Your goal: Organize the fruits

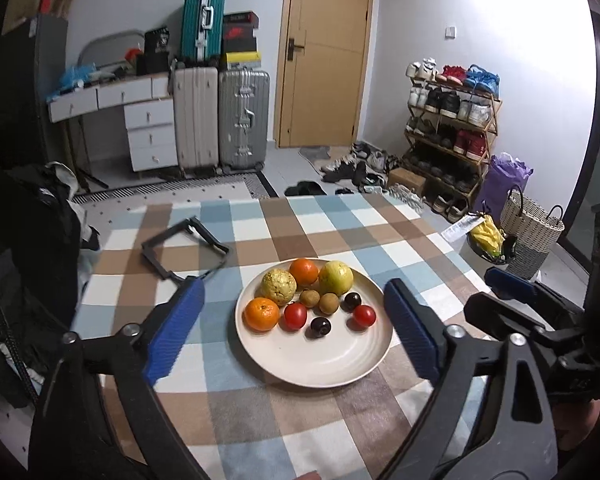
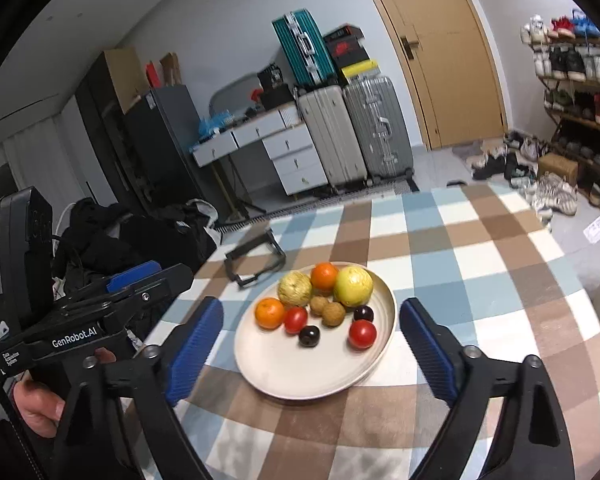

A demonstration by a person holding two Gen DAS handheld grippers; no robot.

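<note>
- Both my tools, left tool [image 1: 294,330] and right tool [image 2: 312,350], spread wide, holding nothing.
- Fruits sit on plate [image 1: 320,364] on worktop [image 1: 260,408].
- Step: approach; next likely picking the near tomato [image 2: 362,334].

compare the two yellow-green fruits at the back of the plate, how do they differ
The left guava has rough, bumpy, duller yellow skin with brownish blemishes; the right guava is smooth, glossy and greener. The left one sits beside the front orange, the right one nearer the plate's far right rim. Both are similar in size, rest on the plate and flank the back orange.
</note>
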